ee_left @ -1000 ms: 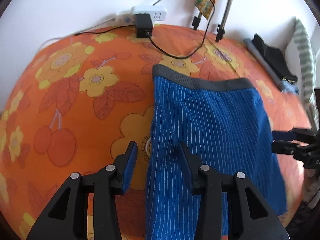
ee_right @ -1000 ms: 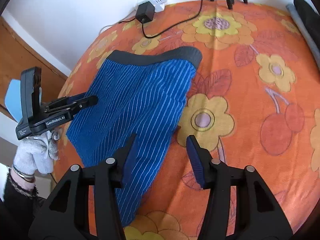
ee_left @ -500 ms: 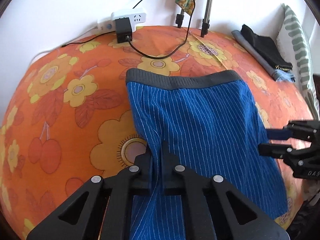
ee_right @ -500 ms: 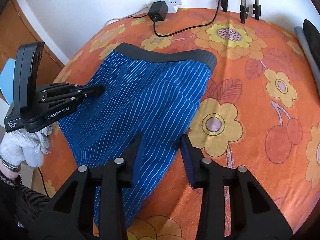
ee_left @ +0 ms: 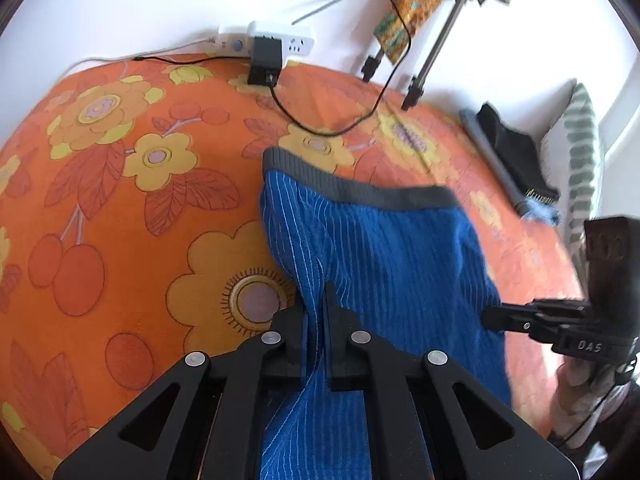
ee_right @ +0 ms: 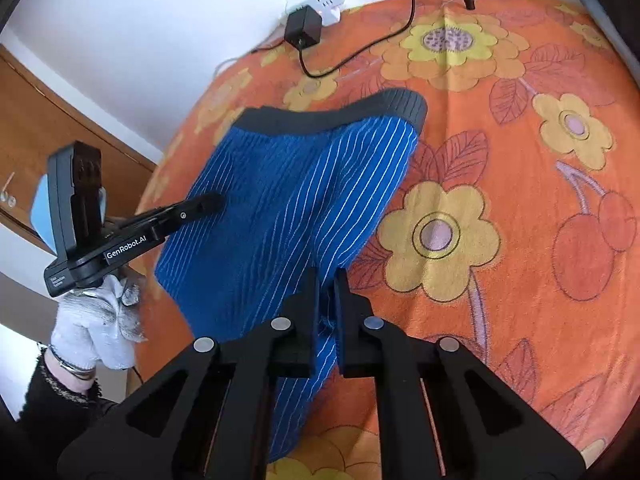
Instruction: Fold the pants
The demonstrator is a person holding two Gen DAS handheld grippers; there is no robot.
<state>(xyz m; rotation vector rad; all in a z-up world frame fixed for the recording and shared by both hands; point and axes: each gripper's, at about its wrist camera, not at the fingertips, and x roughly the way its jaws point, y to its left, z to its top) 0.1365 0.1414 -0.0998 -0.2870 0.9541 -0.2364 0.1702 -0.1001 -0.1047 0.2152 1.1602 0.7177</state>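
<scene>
Under me lies a bed with an orange flowered sheet (ee_left: 120,208). A white wall (ee_left: 140,0) rises behind it, a power strip (ee_left: 276,36) at its foot. To my left I see a brown wooden door (ee_right: 60,120); daylight brightens the right side.

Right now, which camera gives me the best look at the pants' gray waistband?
The right wrist view: the waistband runs sharp and unobstructed across the top of the blue striped pants, both corners visible. The left wrist view shows the whole waistband too, but blurred, especially toward its right end.
</scene>
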